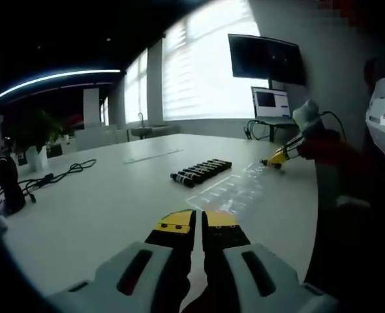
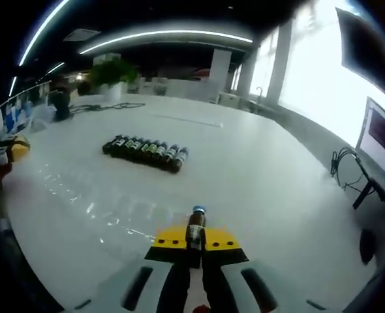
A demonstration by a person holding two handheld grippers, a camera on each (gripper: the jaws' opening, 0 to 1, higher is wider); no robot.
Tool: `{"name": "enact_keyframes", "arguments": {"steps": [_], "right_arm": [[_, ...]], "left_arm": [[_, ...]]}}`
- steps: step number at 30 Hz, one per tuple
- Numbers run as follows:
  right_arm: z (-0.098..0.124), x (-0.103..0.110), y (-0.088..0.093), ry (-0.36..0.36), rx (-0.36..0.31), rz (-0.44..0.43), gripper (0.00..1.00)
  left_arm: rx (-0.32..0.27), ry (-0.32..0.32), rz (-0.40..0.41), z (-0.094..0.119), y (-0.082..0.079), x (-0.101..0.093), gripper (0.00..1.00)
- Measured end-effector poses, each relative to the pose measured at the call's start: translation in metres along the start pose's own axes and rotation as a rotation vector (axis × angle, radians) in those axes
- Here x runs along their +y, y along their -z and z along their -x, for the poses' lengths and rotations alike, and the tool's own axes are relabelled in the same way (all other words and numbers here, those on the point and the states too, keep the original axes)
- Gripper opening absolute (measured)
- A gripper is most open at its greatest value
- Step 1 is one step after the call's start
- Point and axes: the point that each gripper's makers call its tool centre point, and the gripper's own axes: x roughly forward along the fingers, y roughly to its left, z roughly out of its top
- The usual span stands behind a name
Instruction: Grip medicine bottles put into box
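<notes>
The right gripper [image 2: 194, 240] is clamping a small dark glass medicine bottle [image 2: 194, 229], mid-carry, while the left gripper [image 1: 198, 225] is hovering with jaws together; next, finding the box, near the row of dark bottles [image 2: 145, 150].

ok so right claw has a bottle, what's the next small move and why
Probably carry it toward the clear box. The right claw is shut on a small bottle, held upright above the table, while the row of bottles lies further off. The left claw is shut with nothing in it.
</notes>
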Motion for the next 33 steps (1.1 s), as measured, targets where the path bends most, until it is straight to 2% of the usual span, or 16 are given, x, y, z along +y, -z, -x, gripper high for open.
{"name": "enact_keyframes", "arguments": {"steps": [5, 15, 25, 26, 29, 33], "right_arm": [[-0.002, 0.001, 0.002, 0.010, 0.011, -0.005, 0.02], [-0.001, 0.005, 0.002, 0.075, 0.029, 0.083, 0.01], [0.000, 0.004, 0.002, 0.067, 0.031, 0.082, 0.01], [0.002, 0.004, 0.003, 0.063, 0.024, 0.072, 0.01], [0.004, 0.000, -0.005, 0.060, -0.063, 0.023, 0.01], [0.006, -0.005, -0.010, 0.031, -0.101, -0.032, 0.01]], "left_arm": [[0.002, 0.004, -0.002, -0.001, 0.000, -0.001, 0.00], [0.003, 0.005, 0.000, -0.001, 0.001, -0.001, 0.00], [0.003, -0.009, 0.010, -0.001, 0.003, 0.003, 0.00], [0.001, -0.012, 0.012, -0.001, 0.002, 0.003, 0.00], [-0.008, -0.006, 0.017, -0.001, 0.001, 0.002, 0.00], [-0.008, -0.008, 0.017, -0.001, 0.001, 0.002, 0.00]]}}
